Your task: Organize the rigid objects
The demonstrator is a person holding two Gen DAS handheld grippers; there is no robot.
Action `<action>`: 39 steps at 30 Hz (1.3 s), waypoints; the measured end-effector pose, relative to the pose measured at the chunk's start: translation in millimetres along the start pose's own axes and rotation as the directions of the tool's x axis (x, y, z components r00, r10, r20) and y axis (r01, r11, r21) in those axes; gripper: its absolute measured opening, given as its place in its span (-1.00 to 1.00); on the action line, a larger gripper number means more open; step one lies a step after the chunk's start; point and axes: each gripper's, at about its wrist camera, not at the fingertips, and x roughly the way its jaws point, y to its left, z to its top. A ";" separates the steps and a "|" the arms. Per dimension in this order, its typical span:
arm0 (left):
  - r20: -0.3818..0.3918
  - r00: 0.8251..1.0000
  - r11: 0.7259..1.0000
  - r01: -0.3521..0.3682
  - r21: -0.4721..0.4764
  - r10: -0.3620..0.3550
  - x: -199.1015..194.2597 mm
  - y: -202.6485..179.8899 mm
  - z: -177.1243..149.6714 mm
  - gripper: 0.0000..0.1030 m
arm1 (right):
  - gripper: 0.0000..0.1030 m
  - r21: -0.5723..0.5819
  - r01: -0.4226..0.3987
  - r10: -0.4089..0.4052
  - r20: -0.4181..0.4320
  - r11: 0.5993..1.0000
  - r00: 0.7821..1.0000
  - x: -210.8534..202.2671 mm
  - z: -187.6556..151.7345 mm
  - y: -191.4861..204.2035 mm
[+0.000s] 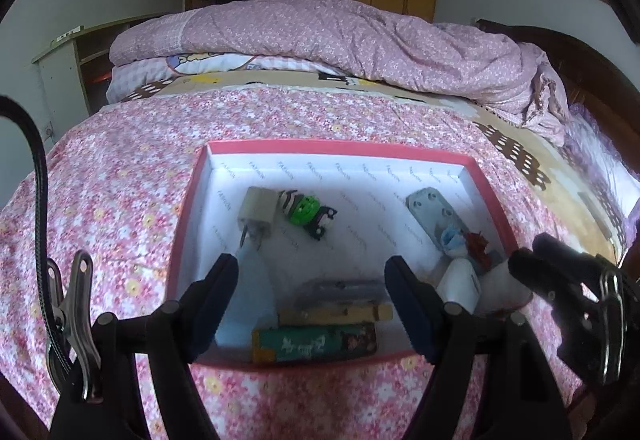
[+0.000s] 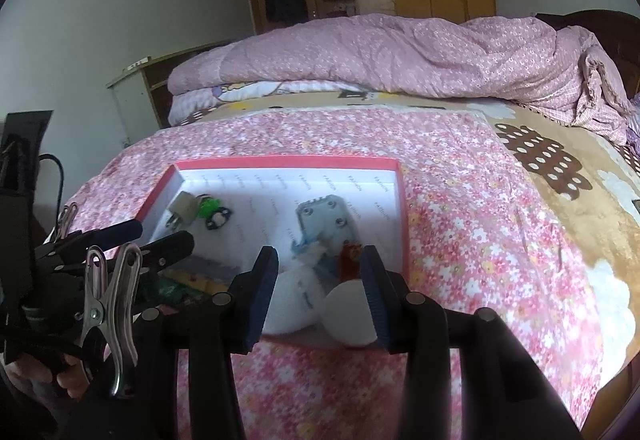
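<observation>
Both grippers, L (image 1: 312, 272) and R (image 2: 320, 264), hovered spread wide, empty, over pink box (image 1: 340, 147) on bedspread (image 1: 120, 168). Only L view showed green tube (image 1: 316, 344), at 6 o'clock, long axis 3–9. Charger (image 1: 256, 210) at 11, prongs toward 6.

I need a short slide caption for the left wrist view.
Open left gripper above a pink-rimmed box of small objects on a bed.
</observation>
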 end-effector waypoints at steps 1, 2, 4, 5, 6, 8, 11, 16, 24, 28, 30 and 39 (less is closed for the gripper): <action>0.001 1.000 1.000 0.000 -0.006 0.000 -3.9 1.4 -1.7 0.54 | -0.12 -0.002 -0.004 0.004 0.003 1.000 1.000 -4.2 -2.3 2.2; 0.002 1.000 1.000 -0.001 -0.010 0.001 -6.9 2.5 -3.3 0.54 | -0.10 -0.003 -0.007 0.007 0.006 1.000 1.000 -7.8 -4.7 4.8; 0.003 1.000 1.000 -0.003 -0.019 0.003 -14.4 4.7 -7.4 0.54 | -0.02 -0.006 -0.009 0.009 0.011 1.000 1.000 -13.8 -8.2 7.5; 0.002 1.000 1.000 -0.003 -0.022 0.004 -17.2 5.2 -8.8 0.54 | -0.02 -0.009 -0.009 0.009 0.013 1.000 1.000 -18.1 -11.1 10.0; 0.003 1.000 1.000 -0.003 -0.025 0.003 -20.4 6.1 -10.8 0.54 | -0.02 -0.011 -0.011 0.011 0.014 1.000 1.000 -20.5 -13.0 11.4; 0.002 1.000 1.000 -0.005 -0.030 0.005 -28.2 7.4 -15.9 0.54 | -0.01 -0.014 -0.015 0.015 0.009 1.000 1.000 -24.8 -17.6 14.1; -0.008 1.000 0.999 -0.005 -0.035 0.005 -38.0 7.9 -25.8 0.54 | -0.01 -0.013 -0.018 0.018 -0.011 1.000 1.000 -29.6 -27.7 17.4; -0.029 1.000 1.000 -0.012 -0.018 0.011 -49.6 5.1 -44.0 0.54 | -0.01 0.000 -0.022 0.022 -0.042 1.000 0.999 -34.5 -44.1 19.3; -0.039 0.999 1.000 -0.019 0.000 0.019 -60.2 1.0 -69.5 0.54 | -0.01 0.008 -0.007 0.007 -0.074 1.000 0.997 -43.7 -67.0 21.2; -0.055 0.998 1.000 -0.020 0.006 0.020 -56.9 0.3 -78.2 0.54 | -0.01 0.022 0.005 -0.002 -0.092 1.000 0.996 -43.8 -75.9 19.0; -0.060 0.998 1.000 -0.022 0.005 0.023 -54.5 0.3 -81.9 0.54 | -0.01 0.031 0.011 -0.008 -0.103 0.999 0.995 -42.2 -79.2 17.9; -0.079 0.996 0.999 -0.044 0.002 0.044 -42.2 3.7 -91.9 0.54 | -0.01 0.061 0.030 -0.020 -0.165 0.998 0.986 -26.6 -92.5 13.8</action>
